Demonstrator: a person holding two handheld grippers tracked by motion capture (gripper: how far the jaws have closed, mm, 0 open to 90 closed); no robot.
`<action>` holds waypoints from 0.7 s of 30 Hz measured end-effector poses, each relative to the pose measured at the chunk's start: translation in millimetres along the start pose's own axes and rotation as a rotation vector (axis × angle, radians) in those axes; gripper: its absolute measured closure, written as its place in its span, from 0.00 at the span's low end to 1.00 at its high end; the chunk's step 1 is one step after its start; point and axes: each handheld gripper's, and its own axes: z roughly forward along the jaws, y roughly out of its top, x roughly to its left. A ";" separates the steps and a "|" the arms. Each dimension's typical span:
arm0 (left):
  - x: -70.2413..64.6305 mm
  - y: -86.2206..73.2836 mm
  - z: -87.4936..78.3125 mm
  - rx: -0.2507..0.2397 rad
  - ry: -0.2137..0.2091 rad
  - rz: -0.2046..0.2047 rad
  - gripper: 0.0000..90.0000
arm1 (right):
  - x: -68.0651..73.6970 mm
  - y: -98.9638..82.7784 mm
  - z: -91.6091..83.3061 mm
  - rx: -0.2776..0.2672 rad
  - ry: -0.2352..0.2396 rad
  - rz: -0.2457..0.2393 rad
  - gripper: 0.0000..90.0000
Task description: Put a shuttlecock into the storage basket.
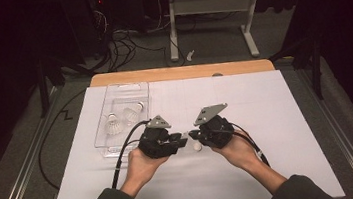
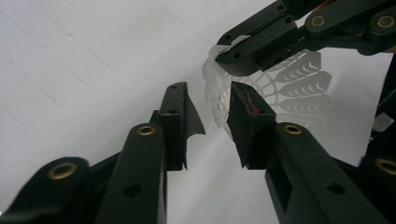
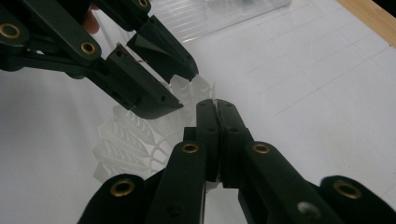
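White plastic shuttlecock (image 2: 280,88) hangs between the two tongs, its skirt rim pinched in the closed right gripper (image 3: 216,105). The left gripper (image 2: 208,100), jaws part-open, has one jaw against the skirt, not clamping. It looks like a hand-over; next the left must close before the right lets go. Beyond the left gripper, a clear tray (image 1: 113,94) holds two more shuttlecocks (image 1: 112,125).

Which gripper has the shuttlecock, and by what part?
Right gripper pinches the shuttlecock by its skirt rim; left gripper is open beside it.
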 end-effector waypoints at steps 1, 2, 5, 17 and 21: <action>0.2 0.0 0.2 0.001 0.000 -0.002 0.78 | 0.2 0.0 -0.1 0.001 0.000 0.001 1.00; 0.4 0.0 0.3 0.000 0.001 -0.005 0.79 | 0.5 -0.1 -0.3 0.003 0.000 0.006 1.00; 1.1 0.4 -0.2 -0.003 0.003 -0.016 0.82 | 0.0 -0.1 -0.2 -0.002 -0.001 0.000 1.00; 1.7 1.9 -1.0 0.008 -0.018 -0.015 0.97 | 0.3 -0.2 -0.2 -0.010 0.000 -0.003 1.00; 1.0 2.1 -1.5 0.009 -0.024 -0.009 0.99 | 0.7 -0.1 0.0 -0.008 0.002 -0.005 1.00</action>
